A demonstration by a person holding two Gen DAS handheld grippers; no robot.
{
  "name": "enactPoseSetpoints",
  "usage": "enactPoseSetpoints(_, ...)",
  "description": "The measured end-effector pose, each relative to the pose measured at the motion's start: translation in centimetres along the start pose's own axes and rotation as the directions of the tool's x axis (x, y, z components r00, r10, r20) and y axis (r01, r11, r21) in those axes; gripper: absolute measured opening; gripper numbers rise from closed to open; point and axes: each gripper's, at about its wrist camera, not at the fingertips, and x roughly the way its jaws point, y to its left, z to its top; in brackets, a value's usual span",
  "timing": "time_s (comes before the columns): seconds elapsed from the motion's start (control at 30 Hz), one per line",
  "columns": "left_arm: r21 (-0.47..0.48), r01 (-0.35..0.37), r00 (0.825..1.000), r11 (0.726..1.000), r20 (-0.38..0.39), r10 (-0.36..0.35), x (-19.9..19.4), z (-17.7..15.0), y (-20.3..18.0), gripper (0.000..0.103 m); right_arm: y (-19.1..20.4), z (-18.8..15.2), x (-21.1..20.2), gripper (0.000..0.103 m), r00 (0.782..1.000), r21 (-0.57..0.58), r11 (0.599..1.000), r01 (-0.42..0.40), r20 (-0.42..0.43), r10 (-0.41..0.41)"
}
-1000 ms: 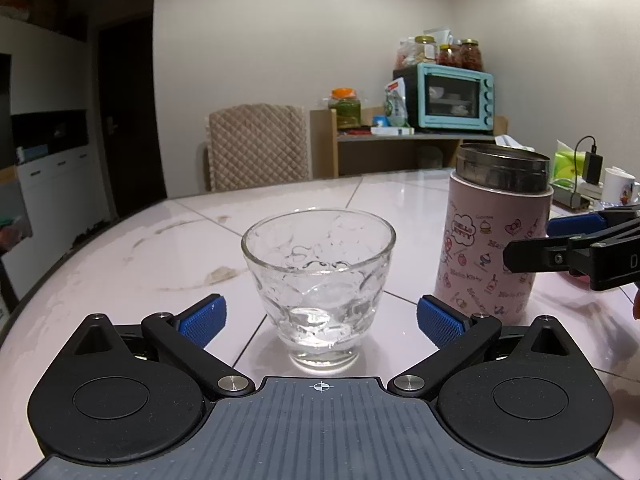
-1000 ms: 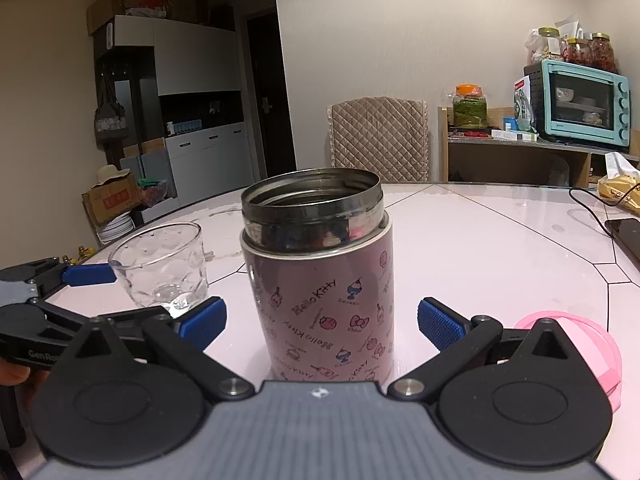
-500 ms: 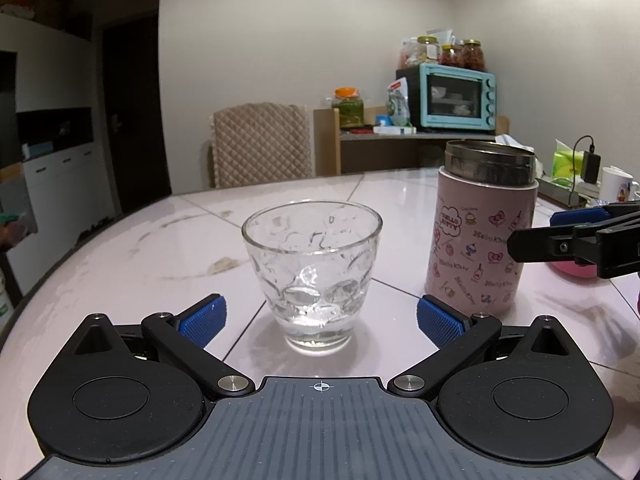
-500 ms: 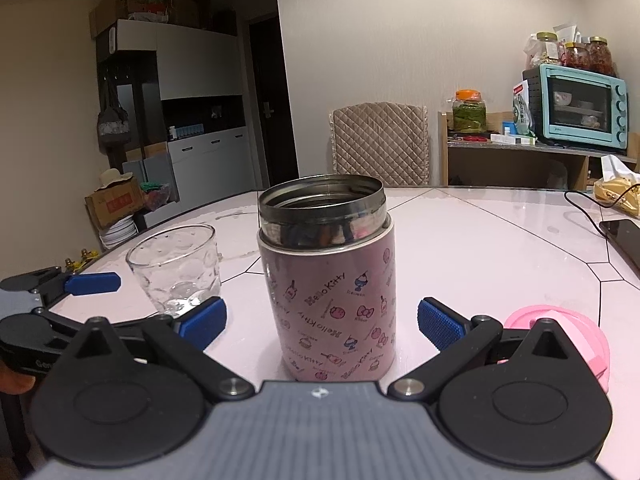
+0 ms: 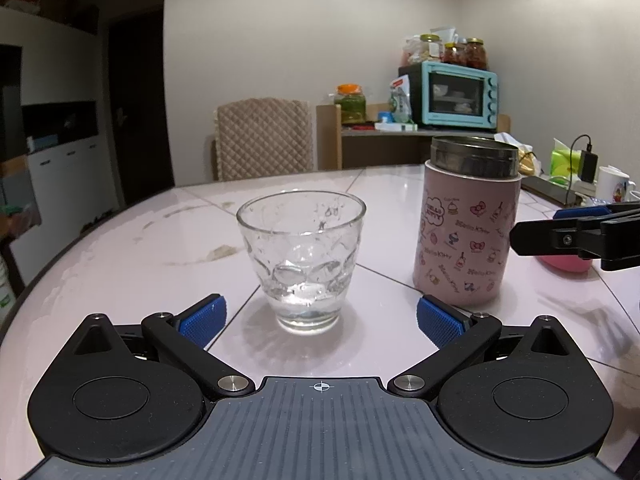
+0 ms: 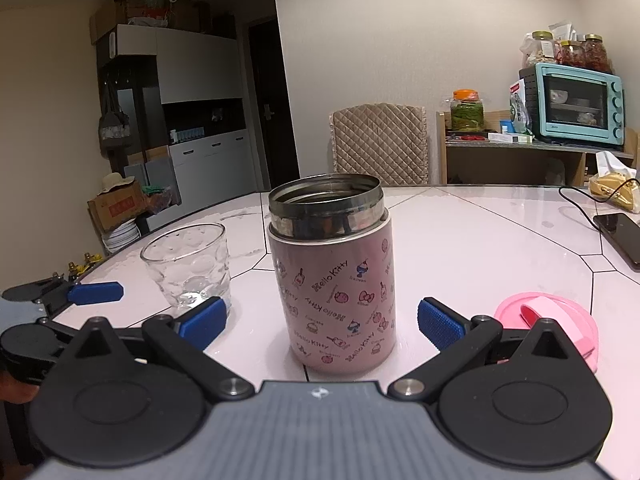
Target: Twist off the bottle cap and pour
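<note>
A pink Hello Kitty bottle [image 6: 334, 276] stands upright on the white table, its steel mouth uncapped. Its pink cap [image 6: 546, 326] lies flat on the table to the right. A clear glass [image 5: 301, 256] with a little water stands left of the bottle [image 5: 466, 232]. My left gripper [image 5: 318, 318] is open and empty, just short of the glass. My right gripper [image 6: 320, 320] is open and empty, just short of the bottle, not touching it. The glass also shows in the right wrist view [image 6: 188, 266].
A phone [image 6: 622, 240] with a cable lies at the table's right edge. A white mug [image 5: 612, 184] and green tissue pack [image 5: 564, 158] stand at the far right. A quilted chair [image 5: 262, 138] is behind the table. A teal oven [image 6: 576, 106] sits on a shelf.
Both grippers have drawn back from the table: the glass and the bottle look smaller and farther. Both stay open. Glass, bottle and cap have not moved.
</note>
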Motion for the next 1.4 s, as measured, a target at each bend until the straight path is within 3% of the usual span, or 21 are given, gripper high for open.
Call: enactPoseSetpoints(1.4, -0.026, -0.058, 0.998, 0.998, 0.018, 0.059, -6.2, -0.9, -3.8, 0.103, 0.3, -2.8, -7.3, 0.103, 0.999, 0.017, 1.0, 0.024, 0.022, -0.024)
